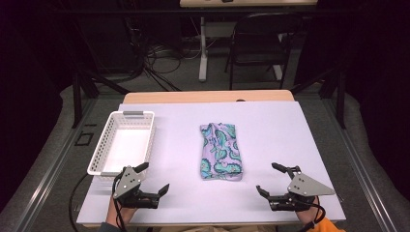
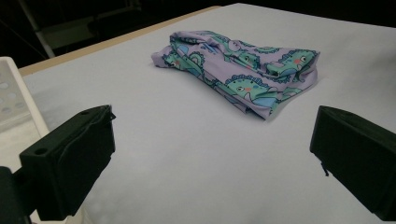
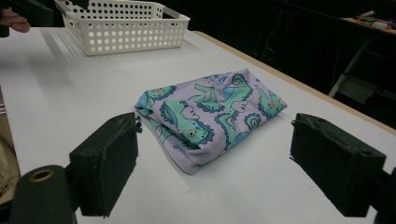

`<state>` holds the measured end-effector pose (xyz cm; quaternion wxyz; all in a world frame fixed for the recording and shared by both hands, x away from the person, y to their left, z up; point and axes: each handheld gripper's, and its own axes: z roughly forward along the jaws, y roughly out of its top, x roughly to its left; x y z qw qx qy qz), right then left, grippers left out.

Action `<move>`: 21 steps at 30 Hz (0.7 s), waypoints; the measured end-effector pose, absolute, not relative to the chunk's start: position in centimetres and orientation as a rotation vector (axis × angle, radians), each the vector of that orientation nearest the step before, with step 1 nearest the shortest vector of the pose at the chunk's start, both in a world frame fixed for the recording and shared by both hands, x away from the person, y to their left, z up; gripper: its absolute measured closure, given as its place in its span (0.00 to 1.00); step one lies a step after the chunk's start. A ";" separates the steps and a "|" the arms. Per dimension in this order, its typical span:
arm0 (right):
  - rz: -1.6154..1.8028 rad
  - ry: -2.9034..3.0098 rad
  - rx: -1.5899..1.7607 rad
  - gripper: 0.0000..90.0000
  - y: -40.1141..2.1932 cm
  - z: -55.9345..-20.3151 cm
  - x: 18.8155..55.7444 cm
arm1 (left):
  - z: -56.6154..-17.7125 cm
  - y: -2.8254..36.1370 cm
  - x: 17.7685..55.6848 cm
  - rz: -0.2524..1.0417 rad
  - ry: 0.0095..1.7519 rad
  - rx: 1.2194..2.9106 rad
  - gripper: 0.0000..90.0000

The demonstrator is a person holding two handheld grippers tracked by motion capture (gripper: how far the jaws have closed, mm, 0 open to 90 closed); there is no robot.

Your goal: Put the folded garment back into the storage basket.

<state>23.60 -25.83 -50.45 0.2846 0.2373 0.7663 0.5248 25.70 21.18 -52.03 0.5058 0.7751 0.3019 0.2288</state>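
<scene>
I hold my left claw low over the near left corner of the bench, its jaws spread wide with nothing between them. My right claw sits at the near right corner, jaws just as wide apart and empty too. Both point inward and forward toward the middle of the bench.

The cloth lies folded in the middle of the bench, between my two claws and a little beyond them, touching neither. It is lilac with green dinosaur prints, and folded into a long bundle whose short end faces me. From my left claw's own view the cloth lies ahead and well apart from the jaws. From my right claw's view the cloth lies nearer, its folded corner pointing into the gap between the jaws but still clear of them.

A white basket with holed walls stands on the left side of the bench, just beyond my left claw; it looks empty, though its near end is partly hidden by the claw. The basket stands well apart from the cloth.
</scene>
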 end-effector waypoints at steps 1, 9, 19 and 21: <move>1.404 2.056 0.634 0.16 -25.8 -50.5 23.6 | -52.0 21.2 25.7 0.555 0.728 1.868 0.00; 1.403 2.057 0.639 0.16 -25.8 -50.5 23.6 | -51.9 20.9 25.8 0.539 0.719 1.878 0.00; 1.401 2.062 0.645 0.16 -25.7 -50.6 23.7 | -51.8 19.6 26.4 0.505 0.734 1.922 0.00; 1.398 2.060 0.635 0.16 -25.7 -50.6 23.7 | -51.7 19.4 26.6 0.485 0.757 1.940 0.00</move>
